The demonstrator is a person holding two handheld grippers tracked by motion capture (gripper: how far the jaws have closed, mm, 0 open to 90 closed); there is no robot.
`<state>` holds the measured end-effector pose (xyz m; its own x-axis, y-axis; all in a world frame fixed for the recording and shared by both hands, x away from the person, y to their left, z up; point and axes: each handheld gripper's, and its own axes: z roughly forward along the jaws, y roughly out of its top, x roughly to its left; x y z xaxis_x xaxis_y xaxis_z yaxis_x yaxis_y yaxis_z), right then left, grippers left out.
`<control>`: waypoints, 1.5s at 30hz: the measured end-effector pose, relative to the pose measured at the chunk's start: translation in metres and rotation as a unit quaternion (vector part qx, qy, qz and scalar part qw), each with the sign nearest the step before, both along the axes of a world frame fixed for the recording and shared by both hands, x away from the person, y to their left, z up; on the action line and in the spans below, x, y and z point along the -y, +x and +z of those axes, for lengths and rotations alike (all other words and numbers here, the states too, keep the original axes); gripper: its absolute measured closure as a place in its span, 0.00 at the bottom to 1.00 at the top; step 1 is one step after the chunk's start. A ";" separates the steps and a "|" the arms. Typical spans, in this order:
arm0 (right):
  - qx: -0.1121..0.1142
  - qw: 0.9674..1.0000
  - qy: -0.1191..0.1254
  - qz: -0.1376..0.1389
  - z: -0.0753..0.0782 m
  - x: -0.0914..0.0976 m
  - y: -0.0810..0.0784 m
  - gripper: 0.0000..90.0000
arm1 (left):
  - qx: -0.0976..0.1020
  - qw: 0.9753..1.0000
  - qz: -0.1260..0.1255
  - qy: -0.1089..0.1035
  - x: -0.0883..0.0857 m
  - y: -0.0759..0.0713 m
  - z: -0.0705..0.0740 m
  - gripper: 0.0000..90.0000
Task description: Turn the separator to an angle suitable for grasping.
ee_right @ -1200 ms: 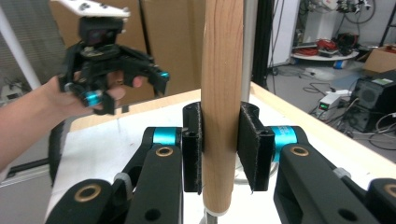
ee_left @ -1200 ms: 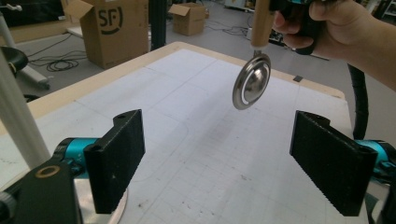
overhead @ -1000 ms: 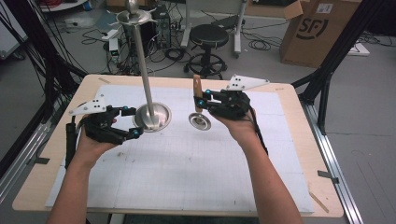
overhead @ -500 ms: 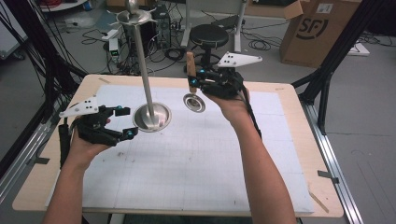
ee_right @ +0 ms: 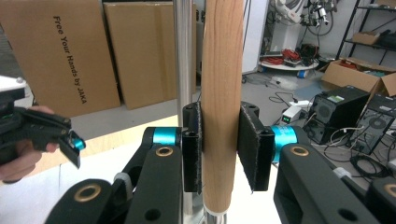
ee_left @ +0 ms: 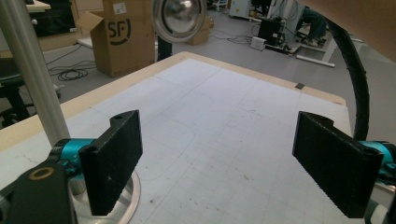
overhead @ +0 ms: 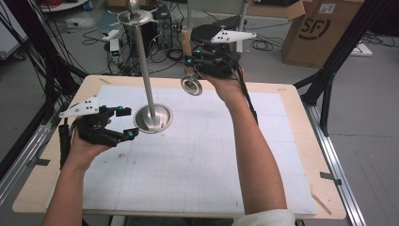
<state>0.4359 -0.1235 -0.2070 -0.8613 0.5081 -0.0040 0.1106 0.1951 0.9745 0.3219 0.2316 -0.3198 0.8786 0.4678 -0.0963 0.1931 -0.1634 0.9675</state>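
- Right gripper (overhead: 188, 55): clenched on the wooden handle (ee_right: 222, 102) of a ladle, held above the table's (overhead: 291, 101) far edge; handle upright between its pads.
- Ladle bowl (overhead: 191, 85): steel, hanging just below the right gripper.
- Left gripper (overhead: 123, 123): released, nothing between its pads, low over the table.
- Steel stand (overhead: 153, 117): round base just beside the left gripper's tips; pole rising ahead of the right gripper.

A small ladle (overhead: 190, 75) with a light wooden handle (ee_right: 220, 93) and a shiny round metal bowl (ee_left: 179, 17) hangs upright in the air above the worktop's far edge, handle uppermost, bowl at the bottom, clamped at the handle between two black jaws.
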 end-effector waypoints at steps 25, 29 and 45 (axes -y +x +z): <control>-0.003 1.000 0.015 -0.011 0.011 -0.020 0.022 0.80 | 0.001 1.000 -0.013 -0.001 0.000 -0.002 0.002 0.19; -0.002 1.000 0.012 -0.010 0.015 -0.022 0.031 0.80 | -0.002 1.000 -0.023 -0.011 -0.001 -0.002 0.002 0.19; 0.009 1.000 -0.007 -0.012 0.031 -0.016 0.044 0.80 | -0.008 1.000 -0.015 0.000 -0.007 0.001 -0.001 0.19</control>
<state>0.4800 -0.1071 -0.1763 -0.8485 0.5285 -0.0272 0.0970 0.2057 0.9738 0.3233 0.2384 -0.3203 0.8907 0.4407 -0.1112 0.2039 -0.1688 0.9643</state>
